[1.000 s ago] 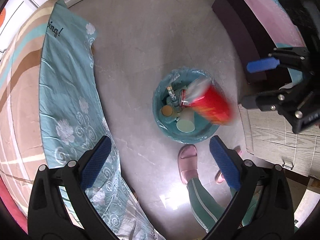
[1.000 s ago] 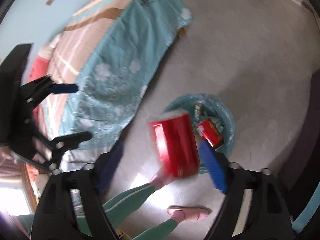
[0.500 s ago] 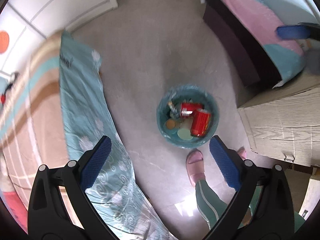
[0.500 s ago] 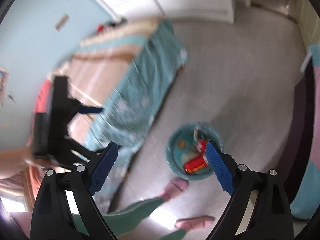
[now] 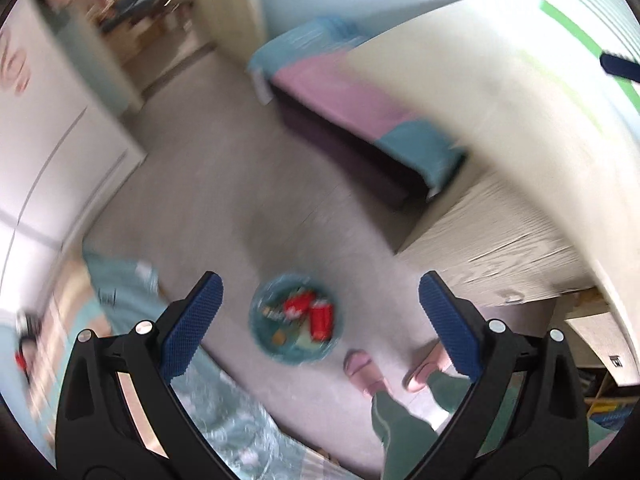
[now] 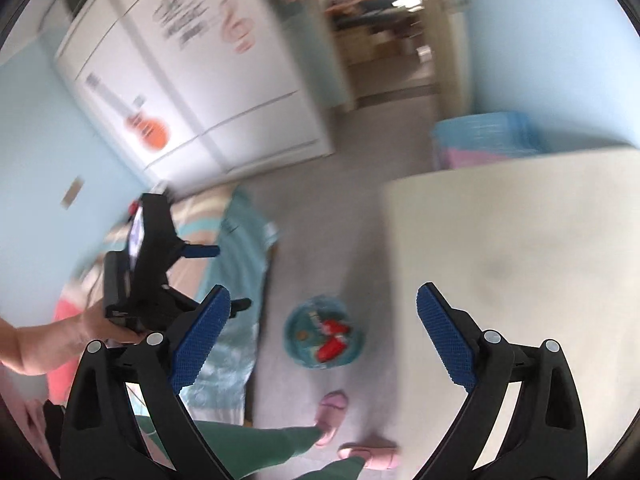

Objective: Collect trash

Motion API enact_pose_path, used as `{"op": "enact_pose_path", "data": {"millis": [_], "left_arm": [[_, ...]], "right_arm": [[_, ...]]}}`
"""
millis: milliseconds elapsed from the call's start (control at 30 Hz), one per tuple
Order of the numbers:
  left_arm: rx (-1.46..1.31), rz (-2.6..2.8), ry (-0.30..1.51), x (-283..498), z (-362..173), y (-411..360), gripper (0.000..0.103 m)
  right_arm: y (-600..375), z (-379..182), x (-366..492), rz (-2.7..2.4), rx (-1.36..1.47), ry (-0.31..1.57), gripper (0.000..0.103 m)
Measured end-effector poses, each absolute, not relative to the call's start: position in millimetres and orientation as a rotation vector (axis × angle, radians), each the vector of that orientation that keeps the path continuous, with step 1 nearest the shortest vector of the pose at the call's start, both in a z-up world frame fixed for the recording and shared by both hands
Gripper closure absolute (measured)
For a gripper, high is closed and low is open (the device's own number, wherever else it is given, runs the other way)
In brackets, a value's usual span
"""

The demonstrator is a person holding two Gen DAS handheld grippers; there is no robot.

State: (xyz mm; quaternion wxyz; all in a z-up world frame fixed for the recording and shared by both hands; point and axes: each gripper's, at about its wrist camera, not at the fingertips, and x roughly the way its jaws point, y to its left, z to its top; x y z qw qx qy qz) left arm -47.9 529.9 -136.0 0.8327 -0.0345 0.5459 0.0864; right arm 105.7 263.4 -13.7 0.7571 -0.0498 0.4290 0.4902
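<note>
A round teal bin point(image 5: 258, 338) lined with a blue bag stands on the floor, small and far below both grippers. Two red cans point(image 5: 321, 320) lie in it among other trash; the right wrist view also shows the bin point(image 6: 294, 344) and the cans point(image 6: 331, 348). My left gripper point(image 5: 319, 284) is open and empty, high above the bin. My right gripper point(image 6: 323, 292) is opening, with nothing between its jaws. A hand holds the left gripper point(image 6: 224, 276) at the left of the right wrist view. Both views are blurred by motion.
A bed with a teal flowered blanket point(image 5: 224, 412) lies left of the bin. The person's pink slippers point(image 5: 362, 364) and green trouser legs stand near it. A cream tabletop point(image 6: 520, 240) fills the right, above a wooden cabinet point(image 5: 500, 240). A white wardrobe point(image 6: 224, 100) and a pink-and-teal couch point(image 5: 360, 108) stand farther off.
The red can left my right gripper and dropped into the bin. Both grippers rose away from the bin and tilted up, so the bin looks smaller and walls and furniture come into view.
</note>
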Motion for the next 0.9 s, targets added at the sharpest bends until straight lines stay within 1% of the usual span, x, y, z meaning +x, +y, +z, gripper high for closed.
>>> {"op": "enact_pose_path", "data": {"millis": [267,400,600,767,900], "left_arm": [[0.067,-0.049,1.040,27.0,-79.8,390.0,0.007],[0.118,-0.144,0.962,48.2,-60.5,319.5,0.007],[0.216,-0.236,0.821,60.3,-37.1,223.1,0.007],[0.164,-0.438,0.793,66.0,-24.3,163.2,0.007],[0.195,-0.512,0.783,75.2,-18.0,127.6,0.007]], "right_arm": [[83.5,-15.4,90.9,0.718,0.092,0.893,0.009],[-1.6,-20.0,69.0,0.566,0.174,0.862,0.009],[-79.5,-28.8,33.8,0.377,0.290,0.833,0.009],[-109.9,-26.2,0.0,0.246,0.349,0.780,0.009],[-132.2,-25.4,-21.5,0.147,0.425,0.732,0.009]]}}
